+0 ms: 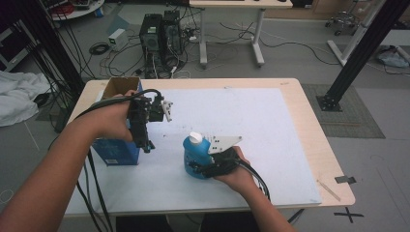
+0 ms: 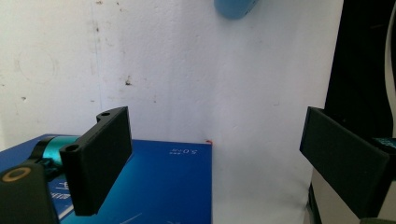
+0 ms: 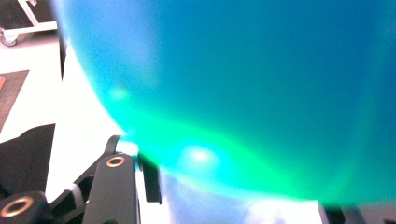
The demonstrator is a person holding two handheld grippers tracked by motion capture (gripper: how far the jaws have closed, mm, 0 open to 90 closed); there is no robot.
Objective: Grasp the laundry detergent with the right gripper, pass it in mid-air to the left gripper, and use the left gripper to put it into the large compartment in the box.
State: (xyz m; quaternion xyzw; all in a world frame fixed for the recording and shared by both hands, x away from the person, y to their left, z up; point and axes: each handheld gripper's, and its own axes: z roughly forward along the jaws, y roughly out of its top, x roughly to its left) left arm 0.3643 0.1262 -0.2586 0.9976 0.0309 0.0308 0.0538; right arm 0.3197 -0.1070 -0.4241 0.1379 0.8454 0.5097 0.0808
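A blue bottle (image 1: 196, 157) with a white cap (image 1: 195, 138) stands on the white mat (image 1: 270, 125) near the middle of the table. My right gripper (image 1: 199, 167) comes at it from the right and is shut on its lower body. In the right gripper view the bottle (image 3: 243, 84) bulges close in front, and a black finger (image 3: 150, 179) lies against its left side. My left gripper (image 1: 146, 144) hangs pointing down over a blue carton (image 1: 116, 151) at the table's left. Its jaws (image 2: 219, 163) stand open with nothing between them, above the carton (image 2: 159, 186).
Brown cardboard (image 1: 118, 86) shows at the carton's far end. Black cables trail from both grippers toward the table's near edge (image 1: 193, 210). Beyond the far edge, computer towers (image 1: 159, 31) and loose cables sit on the floor, with another desk (image 1: 232, 29) behind them.
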